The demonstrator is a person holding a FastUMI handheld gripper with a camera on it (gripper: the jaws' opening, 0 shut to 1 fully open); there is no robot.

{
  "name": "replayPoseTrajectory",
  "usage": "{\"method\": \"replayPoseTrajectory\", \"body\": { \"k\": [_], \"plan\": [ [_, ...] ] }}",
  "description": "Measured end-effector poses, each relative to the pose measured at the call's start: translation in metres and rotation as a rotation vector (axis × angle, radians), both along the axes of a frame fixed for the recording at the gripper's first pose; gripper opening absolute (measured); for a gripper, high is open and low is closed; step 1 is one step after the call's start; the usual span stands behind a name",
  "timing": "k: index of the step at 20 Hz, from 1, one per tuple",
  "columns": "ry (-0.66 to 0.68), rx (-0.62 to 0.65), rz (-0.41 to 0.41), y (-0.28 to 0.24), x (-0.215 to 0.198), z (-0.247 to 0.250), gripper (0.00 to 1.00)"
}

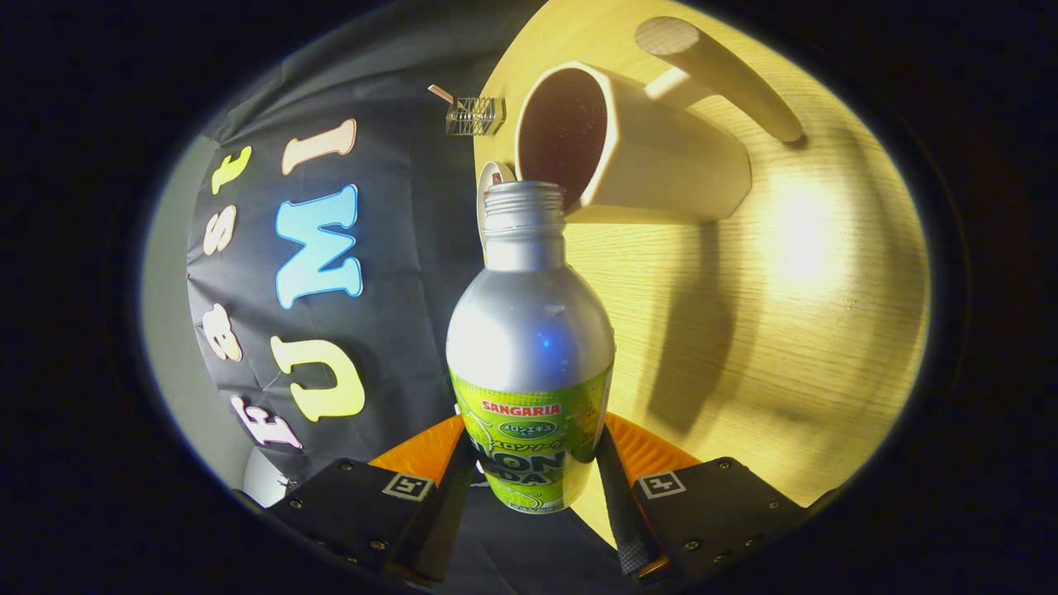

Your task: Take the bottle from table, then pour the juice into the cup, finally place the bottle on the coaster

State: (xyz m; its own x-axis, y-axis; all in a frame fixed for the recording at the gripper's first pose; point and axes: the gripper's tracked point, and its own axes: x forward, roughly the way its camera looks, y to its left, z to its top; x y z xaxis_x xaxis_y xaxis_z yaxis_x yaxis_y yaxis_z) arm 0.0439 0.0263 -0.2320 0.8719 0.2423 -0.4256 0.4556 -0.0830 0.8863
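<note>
The bottle (531,347), silver with a green label and no cap on, sits clamped between the gripper (533,475)'s two fingers, both pressing its label sides. Its open neck points at the mouth of the cream cup (653,153), just short of the rim. The cup stands on the wooden table (769,330). A round white coaster (489,186) peeks out beside the bottle's neck, next to the cup.
</note>
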Motion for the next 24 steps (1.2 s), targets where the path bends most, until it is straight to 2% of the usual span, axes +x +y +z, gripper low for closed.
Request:
{"method": "replayPoseTrajectory", "body": {
  "k": [24],
  "plan": [
    [0.011, 0.145, -0.057, -0.001, 0.007, 0.018, 0.75]
  ]
}}
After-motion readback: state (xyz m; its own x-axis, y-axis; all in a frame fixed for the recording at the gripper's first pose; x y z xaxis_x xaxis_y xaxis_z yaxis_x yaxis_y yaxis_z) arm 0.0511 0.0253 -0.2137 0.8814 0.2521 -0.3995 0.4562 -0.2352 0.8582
